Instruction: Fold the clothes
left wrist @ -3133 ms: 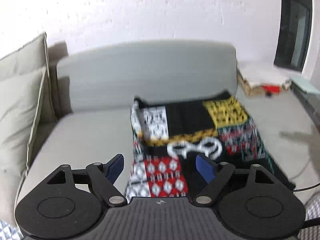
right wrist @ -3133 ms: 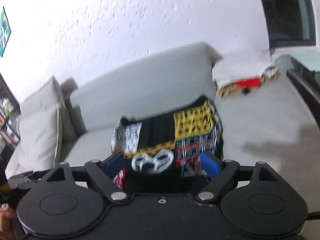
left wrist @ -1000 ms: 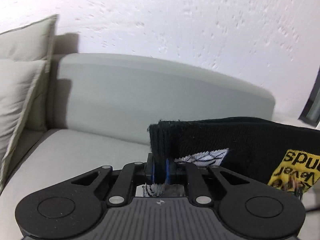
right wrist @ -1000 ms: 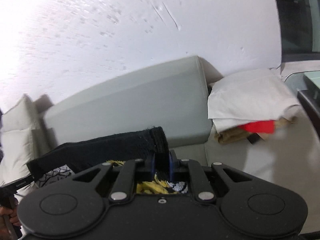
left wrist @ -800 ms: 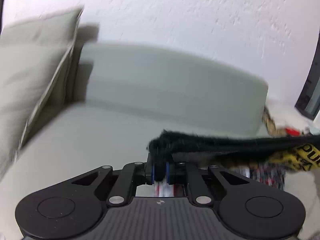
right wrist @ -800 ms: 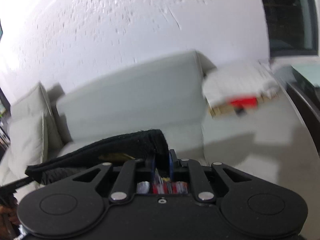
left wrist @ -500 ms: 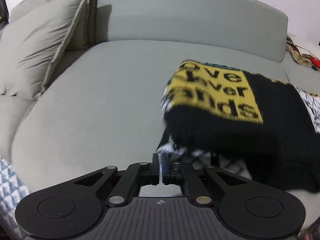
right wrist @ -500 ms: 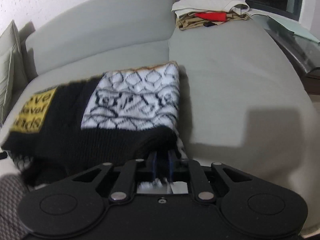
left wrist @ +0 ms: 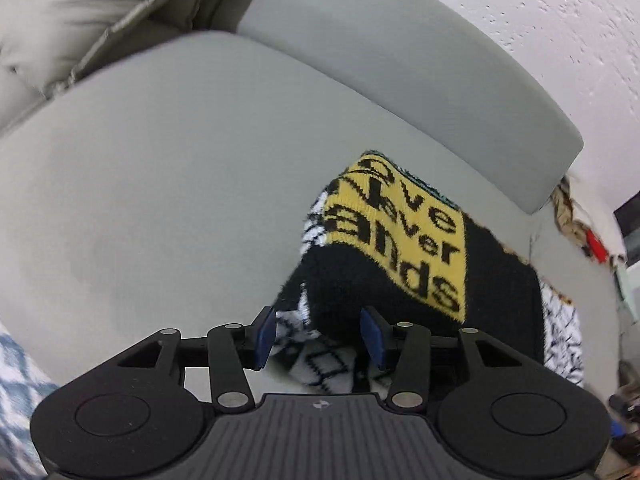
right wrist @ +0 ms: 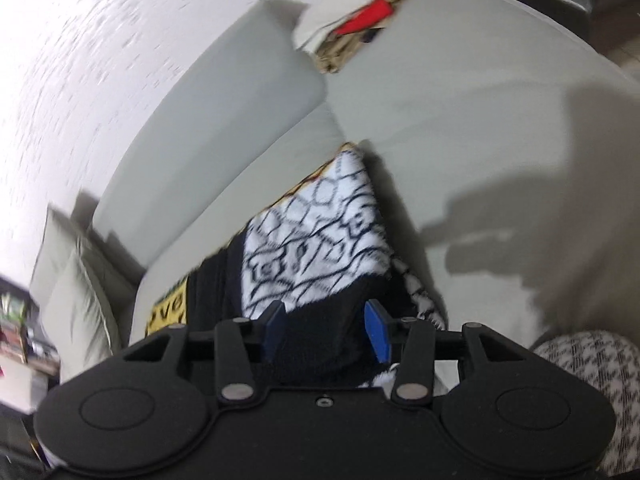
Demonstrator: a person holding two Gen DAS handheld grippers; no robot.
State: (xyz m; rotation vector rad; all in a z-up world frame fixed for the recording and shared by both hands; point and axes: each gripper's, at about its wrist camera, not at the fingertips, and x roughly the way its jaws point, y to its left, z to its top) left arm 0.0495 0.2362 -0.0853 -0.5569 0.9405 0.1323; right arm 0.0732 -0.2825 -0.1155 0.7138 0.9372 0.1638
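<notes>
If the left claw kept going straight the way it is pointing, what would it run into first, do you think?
Most likely the folded patchwork sweater: its black corner lies just ahead of the left claw, whose jaws have just been opening and stand apart around it. Beyond lies the grey sofa; depth is hard to judge.

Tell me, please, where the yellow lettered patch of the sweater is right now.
In the left wrist view the yellow patch lies on top of the folded sweater on the grey sofa seat, ahead and right of the left gripper.
</notes>
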